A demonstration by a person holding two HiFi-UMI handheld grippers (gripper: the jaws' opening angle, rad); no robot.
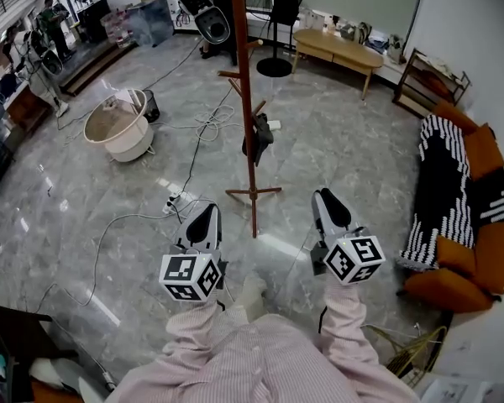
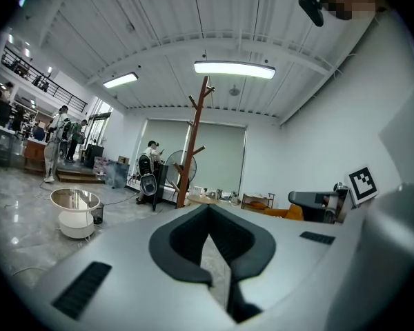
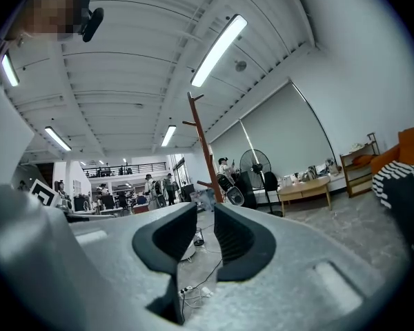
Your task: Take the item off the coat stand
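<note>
While aimed at coat stand [image 1: 244,99] from near side, holds left gripper [image 1: 208,211] and right gripper [image 1: 322,196] low and about level, one each side of stand's cross base, touching neither base nor pole. Left claw closed, pad tips meeting, nothing pinched. Right claw slightly open, narrow gap between pads, nothing in gap, only floor [image 1: 344,141] showing through. Dark item [image 1: 258,138] hangs from low peg on right of brown pole, far of both grippers and well apart from them; can't tell what kind of item. White round tub [image 1: 118,128] on floor far left, cables [image 1: 203,126] trailing between tub and stand, power strip [image 1: 175,201] just far-left of left gripper. Black pedestal fan [image 1: 275,23] and low wooden table [image 1: 336,50] far behind stand. Sofa [image 1: 479,225] with orange cushions and black-white striped throw [image 1: 441,191] along right wall. Pink striped sleeves [image 1: 235,351] at near edge, under marker cubes
</note>
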